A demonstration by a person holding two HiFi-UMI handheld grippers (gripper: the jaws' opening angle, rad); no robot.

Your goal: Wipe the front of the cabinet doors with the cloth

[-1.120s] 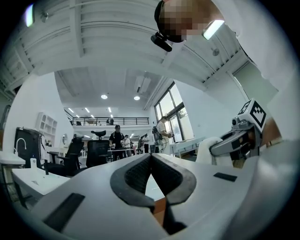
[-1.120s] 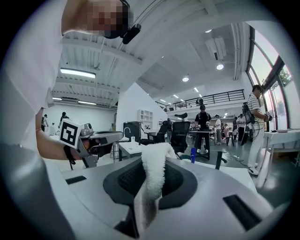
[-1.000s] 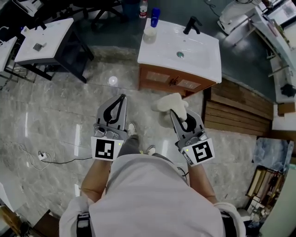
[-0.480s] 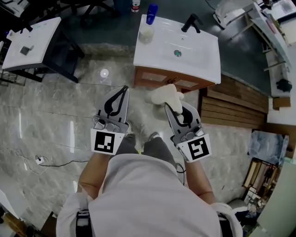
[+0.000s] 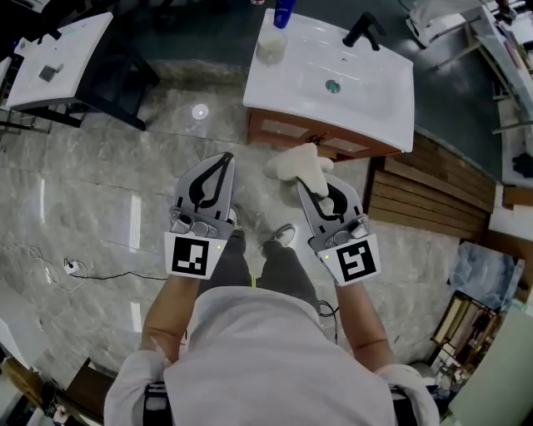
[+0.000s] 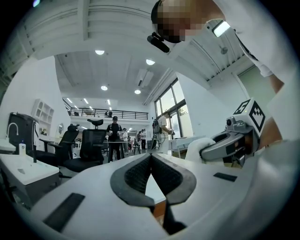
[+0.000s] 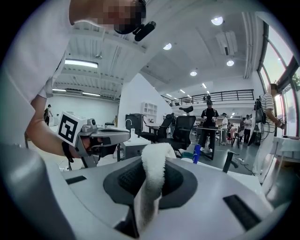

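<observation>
Clamping cloth (image 5: 301,163), right hand-held gripper (image 5: 306,188) juts forward.

White sink (image 5: 371,79), black faucet (image 5: 364,29), blue bottle (image 5: 283,12)

The left forearm (image 5: 169,314) and right forearm (image 5: 360,326) reach forward from the body, side by side and apart. Each ends in a tool pointing to the far side. The left tool (image 5: 224,158) has its jaws closed together with nothing between them (its own view shows the pads (image 6: 136,176) meeting). The right tool (image 5: 306,186) leans slightly left, jaws clamped on the cloth (image 5: 298,163), which sticks out past the tips. Each tool's marker cube sits at its near end.
</observation>
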